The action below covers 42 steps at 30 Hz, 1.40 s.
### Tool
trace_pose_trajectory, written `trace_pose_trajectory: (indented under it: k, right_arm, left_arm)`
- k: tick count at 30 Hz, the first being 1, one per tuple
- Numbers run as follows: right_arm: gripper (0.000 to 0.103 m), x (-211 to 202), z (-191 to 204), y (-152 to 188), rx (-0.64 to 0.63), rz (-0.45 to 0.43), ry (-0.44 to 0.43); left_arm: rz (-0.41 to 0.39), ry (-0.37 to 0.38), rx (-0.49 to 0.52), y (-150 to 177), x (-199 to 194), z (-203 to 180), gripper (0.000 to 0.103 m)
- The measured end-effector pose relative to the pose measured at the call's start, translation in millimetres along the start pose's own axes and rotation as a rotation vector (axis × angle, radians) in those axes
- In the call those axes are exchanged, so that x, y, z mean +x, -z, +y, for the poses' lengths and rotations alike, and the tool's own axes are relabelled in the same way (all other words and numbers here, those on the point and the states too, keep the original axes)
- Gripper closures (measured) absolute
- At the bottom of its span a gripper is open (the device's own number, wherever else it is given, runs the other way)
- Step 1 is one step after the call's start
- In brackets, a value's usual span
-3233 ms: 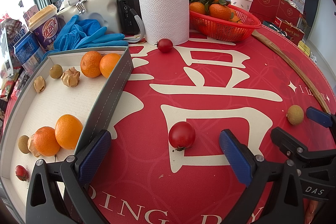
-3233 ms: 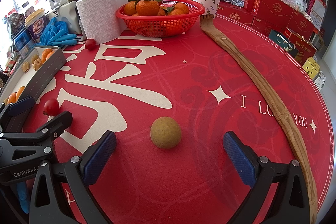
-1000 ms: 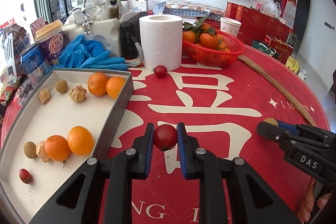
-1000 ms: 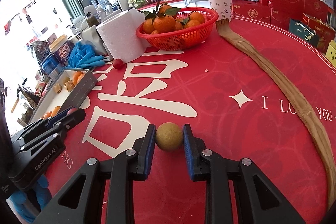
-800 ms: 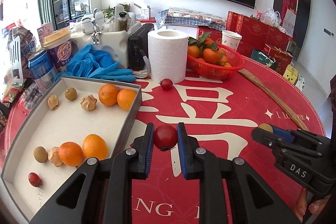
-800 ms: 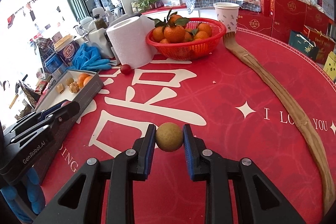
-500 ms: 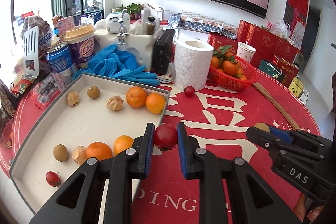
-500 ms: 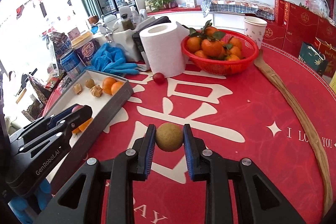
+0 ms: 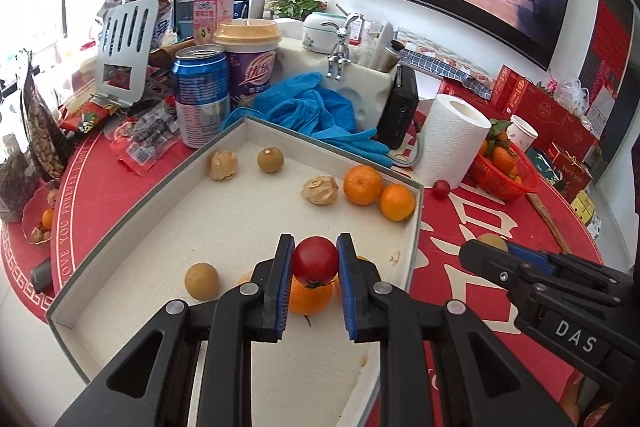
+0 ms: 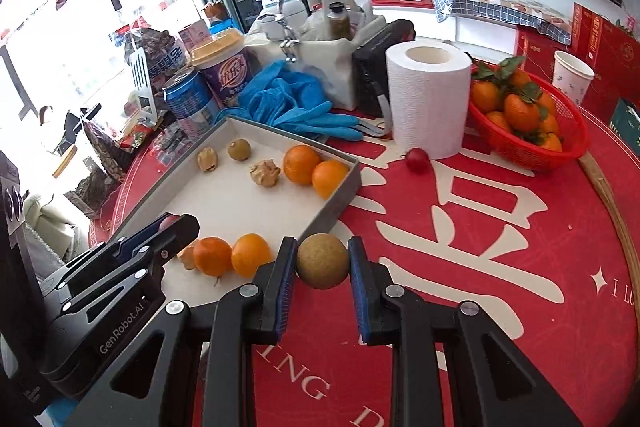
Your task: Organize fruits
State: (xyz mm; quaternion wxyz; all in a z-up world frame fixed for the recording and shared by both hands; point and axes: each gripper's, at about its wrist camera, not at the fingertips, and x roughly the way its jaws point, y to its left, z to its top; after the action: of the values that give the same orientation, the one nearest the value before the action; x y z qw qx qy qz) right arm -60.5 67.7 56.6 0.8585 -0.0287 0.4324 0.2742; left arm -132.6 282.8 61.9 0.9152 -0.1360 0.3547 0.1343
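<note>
My left gripper (image 9: 315, 261) is shut on a red cherry tomato (image 9: 315, 259) and holds it above the grey-rimmed tray (image 9: 414, 227), over an orange (image 9: 310, 295). The tray holds oranges (image 9: 362, 185), brown longans (image 9: 270, 159) and dried husks (image 9: 319, 189). My right gripper (image 10: 322, 263) is shut on a brown longan (image 10: 322, 261), held above the red tablecloth just right of the tray's rim (image 10: 340, 203). The left gripper (image 10: 168, 227) also shows in the right wrist view, over the tray. Another cherry tomato (image 10: 417, 159) lies by the paper roll.
A white paper roll (image 10: 428, 103) and a red basket of tangerines (image 10: 528, 123) stand behind. Blue gloves (image 9: 316, 111), a blue can (image 9: 200, 95), a purple cup (image 9: 250, 63) and snack packets crowd the tray's far side. A wooden strip (image 10: 616, 211) lies at right.
Both grippers closed on their fruits on the cloth, lifted them and carried them left. The left one now hangs over the tray; the right one is beside its rim.
</note>
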Motion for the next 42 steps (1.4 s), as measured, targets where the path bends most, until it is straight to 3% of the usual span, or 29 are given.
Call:
trace_pose_trajectory:
  k: [18,19,21,23,24,25,27,32,36,40,42]
  right_arm:
    - [0.076,48.1,51.7,-26.0,-0.104,0.138,-0.061]
    - [0.076,49.9,52.3,-26.2,-0.107,0.146,-0.064]
    - [0.075,53.0,52.7,-27.1,-0.106,0.159,-0.065]
    - [0.075,53.6,52.0,-29.6,-0.101,0.162,-0.067]
    - [0.068,53.3,51.2,-31.0,-0.097,0.161,-0.068]
    - [0.039,52.2,50.3,-32.6,-0.092,0.156,-0.066]
    - [0.01,45.2,48.6,-36.0,-0.087,0.116,-0.049]
    - [0.01,31.4,50.2,-42.8,-0.118,0.084,-0.007]
    - [0.01,28.9,47.2,-43.5,-0.112,0.092,0.029]
    - [0.01,31.4,43.7,-40.7,-0.11,0.116,0.052]
    - [0.0,32.9,43.2,-39.9,-0.113,0.136,0.057]
  left_arm:
    - [0.089,-0.054,-0.015,2.5,21.0,16.6,0.077]
    - [0.095,-0.058,-0.017,3.0,22.2,17.1,0.074]
    - [0.094,-0.07,-0.025,3.5,22.6,19.0,0.05]
    - [0.083,-0.083,-0.031,2.9,20.9,20.4,0.034]
    - [0.077,-0.084,-0.033,2.3,19.7,21.1,0.028]
    - [0.074,-0.088,-0.035,2.0,19.1,21.6,0.025]
    - [0.081,-0.102,-0.039,1.9,19.6,22.2,0.022]
    - [0.109,-0.114,-0.055,1.3,24.4,24.8,0.019]
    - [0.106,-0.155,-0.052,0.1,22.8,25.5,0.0]
    - [0.088,-0.133,-0.056,-0.2,19.9,25.3,0.0]
    - [0.092,-0.126,-0.055,0.6,20.8,24.0,0.0]
